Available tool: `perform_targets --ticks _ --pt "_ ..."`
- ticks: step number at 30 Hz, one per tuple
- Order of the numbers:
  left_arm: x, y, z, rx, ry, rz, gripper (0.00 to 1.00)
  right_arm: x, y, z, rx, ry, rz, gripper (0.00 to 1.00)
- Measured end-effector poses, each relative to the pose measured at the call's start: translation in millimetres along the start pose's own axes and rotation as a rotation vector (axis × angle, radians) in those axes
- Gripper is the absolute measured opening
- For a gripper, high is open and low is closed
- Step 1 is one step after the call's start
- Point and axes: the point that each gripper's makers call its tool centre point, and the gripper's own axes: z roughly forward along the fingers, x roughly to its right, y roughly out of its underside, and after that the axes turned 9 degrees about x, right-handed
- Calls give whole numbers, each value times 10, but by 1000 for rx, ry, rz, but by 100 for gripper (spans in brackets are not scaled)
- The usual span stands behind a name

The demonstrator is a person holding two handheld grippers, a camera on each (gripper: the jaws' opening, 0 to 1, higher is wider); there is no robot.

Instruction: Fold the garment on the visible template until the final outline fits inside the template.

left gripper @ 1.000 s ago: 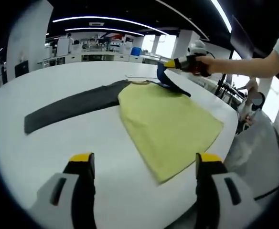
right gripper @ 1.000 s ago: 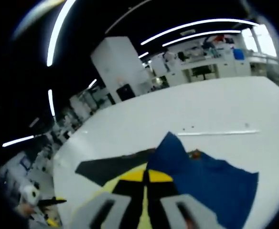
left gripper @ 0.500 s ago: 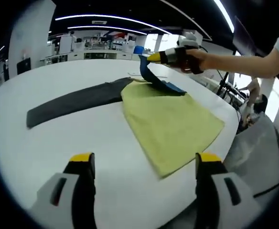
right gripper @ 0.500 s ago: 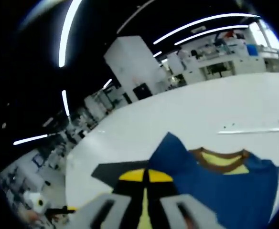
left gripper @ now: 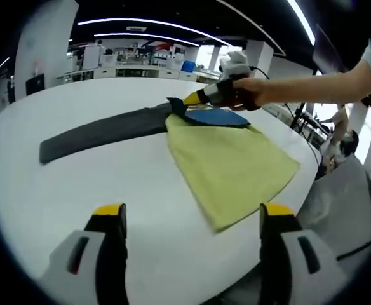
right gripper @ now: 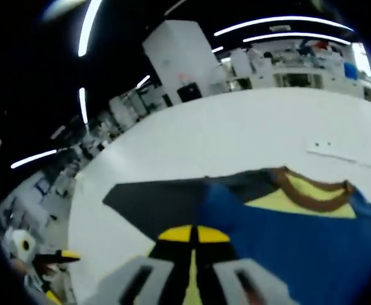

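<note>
right gripper clenched on blue sleeve, now folded down across yellow shirt top, was raised | left gripper fingers released, idle at 6 o'clock | grey sleeve still spread on worktop, fold next

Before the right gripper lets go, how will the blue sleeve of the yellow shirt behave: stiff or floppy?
Probably floppy: the blue sleeve bends over the yellow shirt body where the right gripper pinches it. It looks thin and light, so it should drop flat once released. On the smooth white table the cloth may slide when pushed.
</note>
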Motion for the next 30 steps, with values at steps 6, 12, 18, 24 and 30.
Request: perform_targets --ticks 6,12,18,24,30 --pt "-12 36 -16 -6 -2 -6 83 27 55 -5 -18 -3 1 0" --pt "-32 23 -9 -4 3 -2 83 26 33 -2 -12 -27 -40 19" --pt "-17 10 0 -2 9 2 83 17 23 -55 5 -57 -47 43" --pt "-3 2 2 -4 14 6 83 96 17 -150 19 -68 -45 65" --pt "-17 -34 14 7 16 5 83 229 11 -330 26 -58 -51 71"
